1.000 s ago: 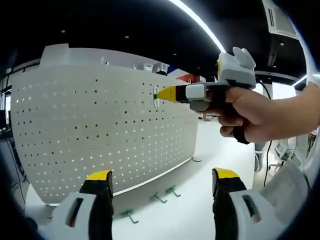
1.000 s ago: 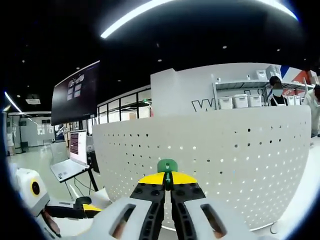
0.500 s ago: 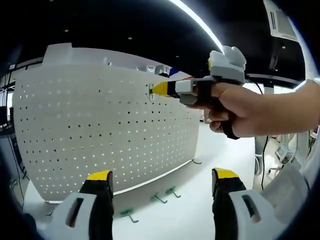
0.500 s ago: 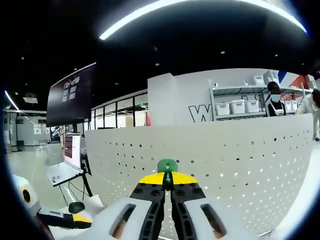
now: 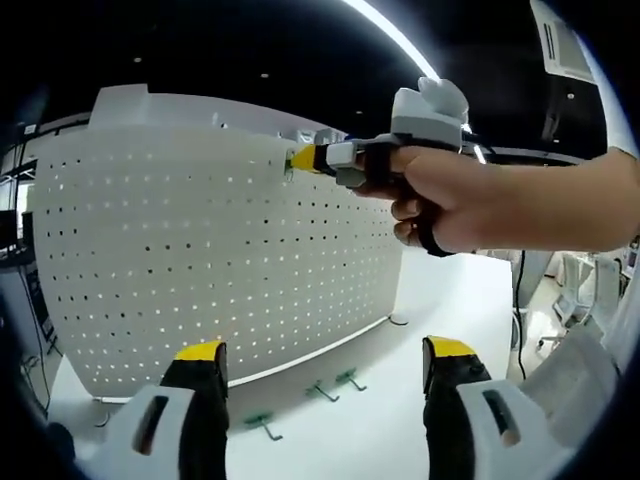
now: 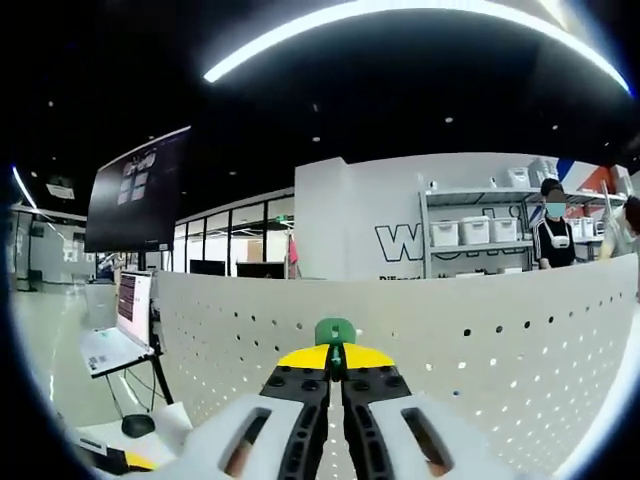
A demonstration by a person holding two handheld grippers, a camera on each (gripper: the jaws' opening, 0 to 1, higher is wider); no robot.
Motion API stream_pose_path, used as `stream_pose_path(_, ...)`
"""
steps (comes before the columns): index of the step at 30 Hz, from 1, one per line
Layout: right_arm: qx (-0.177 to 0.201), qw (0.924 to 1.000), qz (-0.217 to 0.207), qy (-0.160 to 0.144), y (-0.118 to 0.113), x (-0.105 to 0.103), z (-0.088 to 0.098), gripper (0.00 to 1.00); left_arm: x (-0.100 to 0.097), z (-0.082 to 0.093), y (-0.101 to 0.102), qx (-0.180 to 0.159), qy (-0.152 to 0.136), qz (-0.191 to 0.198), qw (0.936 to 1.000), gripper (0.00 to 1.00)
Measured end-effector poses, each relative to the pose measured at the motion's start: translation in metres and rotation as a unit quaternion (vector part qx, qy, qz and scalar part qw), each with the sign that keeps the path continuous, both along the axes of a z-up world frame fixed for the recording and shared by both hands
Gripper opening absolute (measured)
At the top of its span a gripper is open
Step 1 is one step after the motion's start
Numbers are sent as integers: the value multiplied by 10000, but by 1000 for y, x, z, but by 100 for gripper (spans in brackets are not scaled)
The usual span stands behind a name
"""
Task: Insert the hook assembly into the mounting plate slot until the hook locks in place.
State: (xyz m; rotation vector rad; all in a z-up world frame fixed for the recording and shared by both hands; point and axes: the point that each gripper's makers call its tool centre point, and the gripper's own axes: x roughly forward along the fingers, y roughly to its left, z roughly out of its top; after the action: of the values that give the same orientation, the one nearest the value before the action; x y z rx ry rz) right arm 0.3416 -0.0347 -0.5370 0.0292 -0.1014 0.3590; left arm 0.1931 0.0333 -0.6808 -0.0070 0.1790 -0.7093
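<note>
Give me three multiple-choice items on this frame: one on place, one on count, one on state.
1. Where is the right gripper?
A. at the pegboard's top edge
B. on the table
C. beside the left gripper

2. How many green hooks lie at the pegboard's foot?
A. one
B. three
C. six

3. How do the left gripper's jaws stand?
A. shut on a hook
B. open, empty
C. shut, empty

Key: 1 A, its yellow tips meet the pegboard near the top; 2 B, three lie on the table; 3 B, jaws wide apart.

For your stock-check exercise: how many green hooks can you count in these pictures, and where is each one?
4. Three lie on the white table before the pegboard: hooks at and. One is pinched in the right gripper, hook. Others may be hidden.
</note>
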Motion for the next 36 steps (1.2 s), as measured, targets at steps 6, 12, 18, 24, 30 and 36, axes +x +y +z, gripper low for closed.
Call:
stream_pose_path(6,-146,9999,-56,11,5,7,-2,0,0,-1,-1,16,3,-23,10000,82)
stream_pose_path(12,-128,9999,-80,20,4,9,-3,0,-1,-2,-1,-7,16,-25,10000,82)
stream_pose_path(18,-193,9998,-72,6,6,12,-3,0,-2,-3,-3,-18,22,-53,10000,82)
stream_pose_path(24,-168,9998,-45,22,9,15,-3,0,-1,-4,-2,-74,67,-31,9999,81)
stream_pose_path(30,-107,9999,-34,94,11,17,-10,0,-2,-4,-1,-92,88,-25,9999,80)
stream_pose_path(36,-75,9999,-53,101,12,20,-10,0,-2,-5,3,-77,107,-5,9999,80)
